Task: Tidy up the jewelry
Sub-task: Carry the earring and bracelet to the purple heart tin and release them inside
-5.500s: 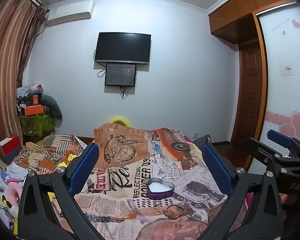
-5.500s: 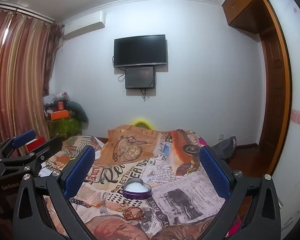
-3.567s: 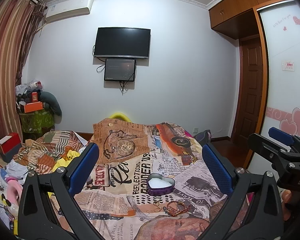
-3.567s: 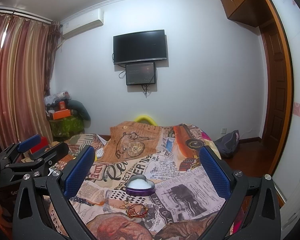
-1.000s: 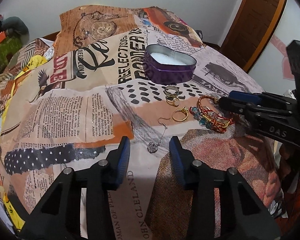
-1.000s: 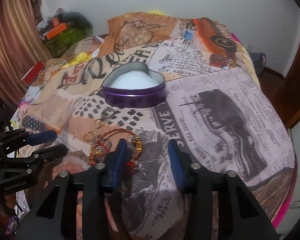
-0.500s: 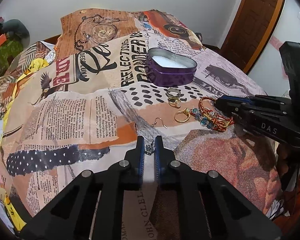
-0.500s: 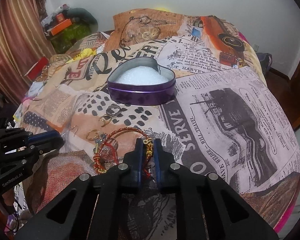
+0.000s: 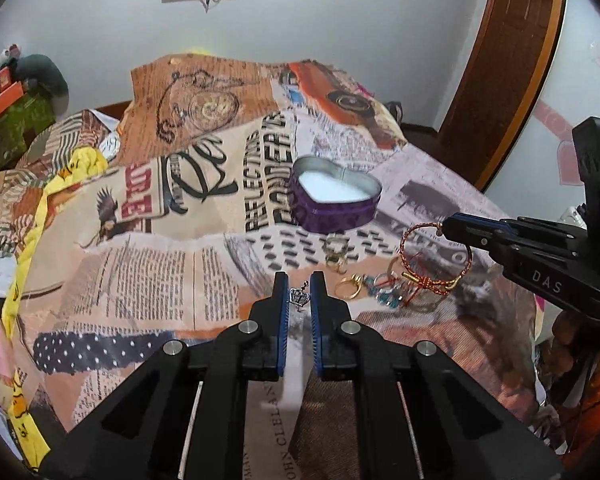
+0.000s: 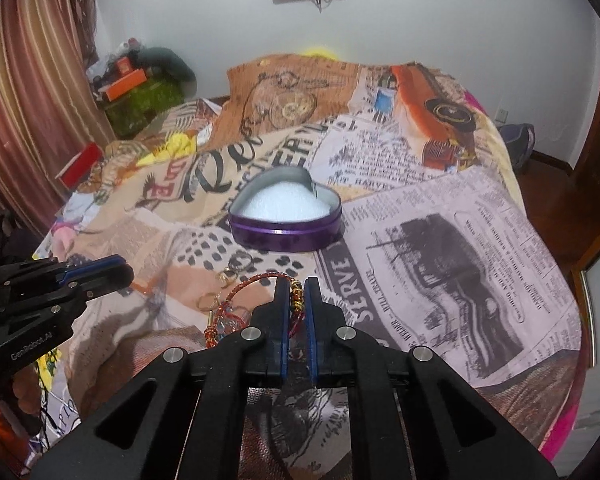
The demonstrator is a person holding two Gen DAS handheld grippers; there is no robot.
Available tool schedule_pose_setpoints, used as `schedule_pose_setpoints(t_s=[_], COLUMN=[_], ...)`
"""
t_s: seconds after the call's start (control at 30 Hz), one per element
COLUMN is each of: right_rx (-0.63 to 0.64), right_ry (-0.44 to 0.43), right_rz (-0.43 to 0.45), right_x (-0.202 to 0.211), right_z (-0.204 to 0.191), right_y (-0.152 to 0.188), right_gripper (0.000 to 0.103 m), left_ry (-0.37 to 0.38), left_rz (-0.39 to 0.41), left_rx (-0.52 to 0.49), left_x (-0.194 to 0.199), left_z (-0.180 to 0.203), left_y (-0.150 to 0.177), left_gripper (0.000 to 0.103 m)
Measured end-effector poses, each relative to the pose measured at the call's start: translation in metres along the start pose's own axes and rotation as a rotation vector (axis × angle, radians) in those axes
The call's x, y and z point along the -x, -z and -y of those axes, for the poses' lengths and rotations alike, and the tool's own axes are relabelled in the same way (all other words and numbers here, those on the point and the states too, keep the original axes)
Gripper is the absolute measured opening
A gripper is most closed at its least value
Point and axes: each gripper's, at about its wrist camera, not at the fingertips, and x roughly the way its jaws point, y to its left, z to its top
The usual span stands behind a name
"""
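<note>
A purple heart-shaped tin (image 9: 334, 196) with a white lining sits open on the newspaper-print bedspread; it also shows in the right wrist view (image 10: 286, 218). My left gripper (image 9: 299, 280) is shut on a small silver earring (image 9: 300, 297), lifted off the cloth. My right gripper (image 10: 297, 286) is shut on a red and gold bracelet (image 10: 260, 284), which hangs lifted from its tips in the left wrist view (image 9: 432, 264). Gold rings (image 9: 346, 284) and a blue beaded piece (image 9: 384, 290) lie on the cloth between the grippers and the tin.
The bedspread (image 9: 160, 248) covers a bed that drops off at the right edge near a wooden door (image 9: 500, 60). Clutter and an orange box (image 10: 126, 78) sit at the far left by the curtain (image 10: 28, 100).
Both grippers came down to the bed and shut, the left on the earring, the right on the bracelet. Since half a second ago both have lifted their pieces off the cloth.
</note>
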Motion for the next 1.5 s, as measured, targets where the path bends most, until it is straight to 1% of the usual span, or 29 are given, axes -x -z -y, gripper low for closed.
schedule_pose_setpoints(t_s=[0.23,0.47,0.63,0.83,0.97,1.2,1.5], right_rx=[-0.013,-0.021,-0.033,-0.043,-0.038,-0.010,0.038], right_ry=[0.010,0.022,0.037,0.045,0.045,0.027,-0.002], right_rz=[0.060,0.107,0.131,0.144,0.142,0.107,0.048], right_x=[0.013,0.018,0.016,0.004,-0.007,-0.036,-0.067], right_z=[0.000,0.005,0.011,0.019,0.023,0.025,0.021], right_y=[-0.012,-0.024,-0.033,-0.045,-0.053,-0.061,-0.068], right_gripper=[0.006,0.006,0.006,0.006,0.006,0.006,0.006], left_ry=[0.004,0.005,0.010,0.012,0.021,0.033,0.056], left_rz=[0.065,0.130,0.157,0.175,0.179,0.178,0.137], left_rx=[-0.019,-0.030,-0.045,-0.061,-0.059,-0.064,-0.049], left_x=[0.009,0.012,0.008,-0.003,-0.015,-0.038,-0.068], left_z=[0.007,0.010,0.013,0.015,0.015,0.018,0.016], left_y=[-0.016,-0.039,-0.055,-0.073,-0.085,-0.100,-0.107], left_gripper=[0.009,0.009,0.009,0.009,0.009,0.009,0.009])
